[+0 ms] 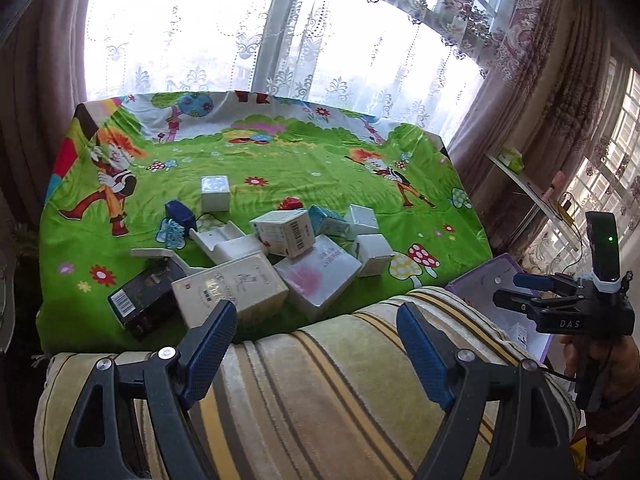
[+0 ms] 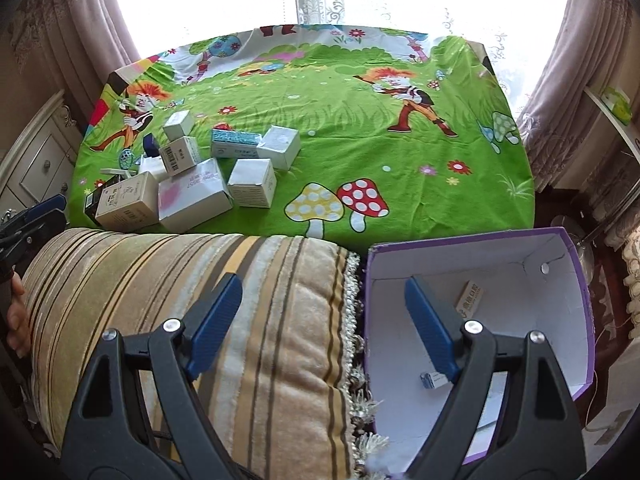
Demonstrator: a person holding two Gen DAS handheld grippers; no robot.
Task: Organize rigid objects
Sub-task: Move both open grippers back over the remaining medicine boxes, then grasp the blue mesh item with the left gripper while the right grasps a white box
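Observation:
A pile of small boxes [image 1: 280,256] lies on the table's cartoon-print green cloth [image 1: 280,168], mostly white ones, with a black box [image 1: 140,300] at its left end. The pile also shows in the right wrist view [image 2: 192,176]. My left gripper [image 1: 316,340] is open and empty above a striped cushion [image 1: 320,392], short of the pile. My right gripper [image 2: 324,320] is open and empty, over the cushion's edge and a purple box [image 2: 576,264] with a white inside. Two small boxes [image 2: 470,300] lie in it. The right gripper also shows in the left wrist view [image 1: 516,290].
The striped cushion [image 2: 160,300] lies between me and the table. Curtains and a bright window stand behind the table. A white cabinet [image 2: 36,160] is at the left. A shelf [image 1: 532,184] with small items is at the right.

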